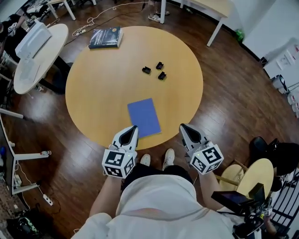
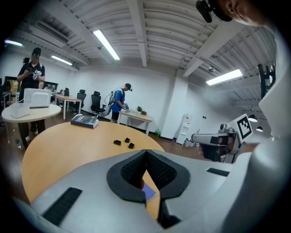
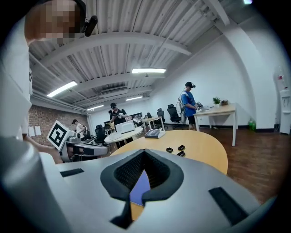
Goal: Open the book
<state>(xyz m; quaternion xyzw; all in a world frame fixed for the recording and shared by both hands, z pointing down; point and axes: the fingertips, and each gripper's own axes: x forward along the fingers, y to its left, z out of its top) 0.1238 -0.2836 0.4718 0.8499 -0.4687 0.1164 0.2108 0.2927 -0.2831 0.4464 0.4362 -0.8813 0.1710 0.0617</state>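
Lying closed, blue book, just beyond left hand-held gripper, right hand-held gripper, jaws seemingly together.

I'm looking down on a dark wood plank floor under the round, light-wood bench. Off the bench's far-left edge stands a smaller pale round table, and past its far edge a white-legged desk. The walls are white, with one brick wall. Strip lights glow on a ribbed ceiling, and black office chairs stand further back.
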